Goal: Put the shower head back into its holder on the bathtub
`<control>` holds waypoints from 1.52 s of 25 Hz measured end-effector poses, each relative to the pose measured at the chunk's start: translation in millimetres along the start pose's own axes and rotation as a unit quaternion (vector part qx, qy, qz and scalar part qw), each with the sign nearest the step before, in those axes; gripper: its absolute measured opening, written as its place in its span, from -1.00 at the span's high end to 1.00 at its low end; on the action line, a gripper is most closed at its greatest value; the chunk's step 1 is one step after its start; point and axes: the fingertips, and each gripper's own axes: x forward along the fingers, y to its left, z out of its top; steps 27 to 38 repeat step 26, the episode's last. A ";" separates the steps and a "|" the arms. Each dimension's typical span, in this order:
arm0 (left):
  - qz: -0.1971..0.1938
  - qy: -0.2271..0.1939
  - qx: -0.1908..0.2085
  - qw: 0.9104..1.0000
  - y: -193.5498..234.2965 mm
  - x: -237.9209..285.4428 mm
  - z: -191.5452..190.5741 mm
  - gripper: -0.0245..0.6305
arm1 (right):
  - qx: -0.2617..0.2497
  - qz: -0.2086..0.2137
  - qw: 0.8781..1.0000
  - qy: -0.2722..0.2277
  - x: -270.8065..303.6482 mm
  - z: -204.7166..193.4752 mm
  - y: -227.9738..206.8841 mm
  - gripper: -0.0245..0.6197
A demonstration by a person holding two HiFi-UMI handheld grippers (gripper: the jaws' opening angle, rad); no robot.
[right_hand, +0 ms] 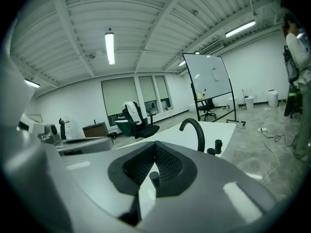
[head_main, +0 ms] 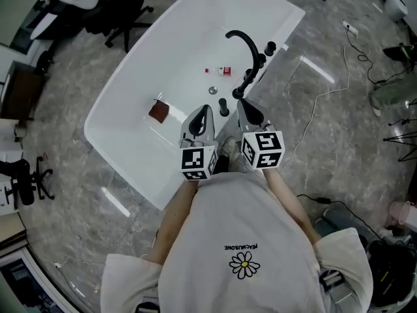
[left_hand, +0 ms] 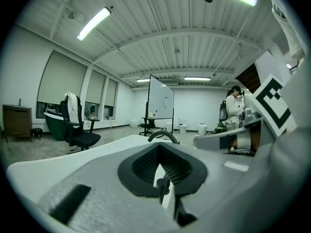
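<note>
Shower head (head_main: 223,107) seemingly docked, jaws together

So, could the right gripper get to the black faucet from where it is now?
Probably yes. The faucet stands on the rim of the bathtub just ahead of the right gripper, and nothing seems to block the way. Its jaws are shut and empty, so they would need opening first.

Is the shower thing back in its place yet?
Looks done: what seems to be the black shower head leans in the fittings beside the tap on the bathtub rim. In hand: nothing; the left gripper and right gripper are shut, empty. Left: nothing obvious.
</note>
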 end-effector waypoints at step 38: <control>0.065 -0.017 -0.052 0.996 -42.7 -85.6 -14.6 0.93 | -0.058 0.018 0.998 -0.003 -95.3 -13.3 14.0 0.92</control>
